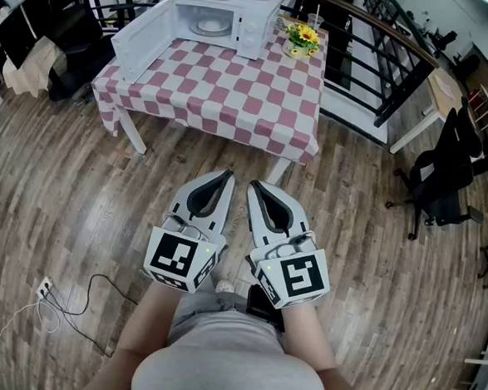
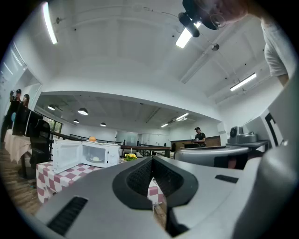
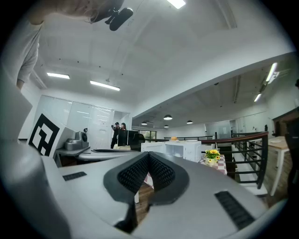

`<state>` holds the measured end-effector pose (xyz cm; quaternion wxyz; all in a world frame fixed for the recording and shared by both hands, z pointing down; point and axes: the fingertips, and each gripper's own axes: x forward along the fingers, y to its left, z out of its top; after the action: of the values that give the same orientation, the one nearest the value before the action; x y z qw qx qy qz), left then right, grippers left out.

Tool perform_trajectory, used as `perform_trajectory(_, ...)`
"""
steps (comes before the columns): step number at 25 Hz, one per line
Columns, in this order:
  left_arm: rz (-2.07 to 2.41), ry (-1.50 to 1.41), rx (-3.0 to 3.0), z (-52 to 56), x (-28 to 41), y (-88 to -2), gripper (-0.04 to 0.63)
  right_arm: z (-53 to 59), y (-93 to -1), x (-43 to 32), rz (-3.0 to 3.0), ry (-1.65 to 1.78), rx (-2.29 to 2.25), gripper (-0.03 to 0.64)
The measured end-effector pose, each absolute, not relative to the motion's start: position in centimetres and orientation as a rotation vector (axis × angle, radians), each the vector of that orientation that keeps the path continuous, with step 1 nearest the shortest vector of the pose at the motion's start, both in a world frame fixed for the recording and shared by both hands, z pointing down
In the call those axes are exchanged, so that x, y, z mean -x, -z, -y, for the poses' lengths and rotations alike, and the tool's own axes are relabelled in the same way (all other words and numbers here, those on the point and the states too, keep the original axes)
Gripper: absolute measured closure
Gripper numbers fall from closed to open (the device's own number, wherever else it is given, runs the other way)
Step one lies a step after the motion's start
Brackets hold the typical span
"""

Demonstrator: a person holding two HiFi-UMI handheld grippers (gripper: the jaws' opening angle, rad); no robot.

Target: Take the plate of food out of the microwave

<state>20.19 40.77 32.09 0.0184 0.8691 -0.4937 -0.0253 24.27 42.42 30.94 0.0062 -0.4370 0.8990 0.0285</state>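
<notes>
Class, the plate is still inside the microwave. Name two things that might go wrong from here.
1. The left gripper and right gripper are shut; unless opened, they may only push the plate deeper into the microwave.
2. The open door juts out on its left and flowers stand at its right; a reaching gripper might knock either.

A cloth-covered surface in the upper middle of the frame

We see the surface (image 1: 210, 79) standing on a wood-plank floor (image 1: 76, 212), draped in a red-and-white checked cloth (image 1: 266, 121) that hangs over its edges. A white microwave (image 1: 256, 24) sits at its far edge, with its door (image 1: 143, 33) swung open toward the upper left. Just right of the microwave we see a small pot of yellow flowers (image 1: 302, 38), with what looks like a clear cup (image 1: 314, 21) just behind it.
</notes>
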Motion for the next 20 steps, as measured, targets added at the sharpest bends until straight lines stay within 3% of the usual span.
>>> perform_trajectory(20,1.481,0.062,-2.701,-34.1,-16.9,-32.7,0.594,-36.1,-31.3,-21.3,-2.764,-0.014,1.403,0.591)
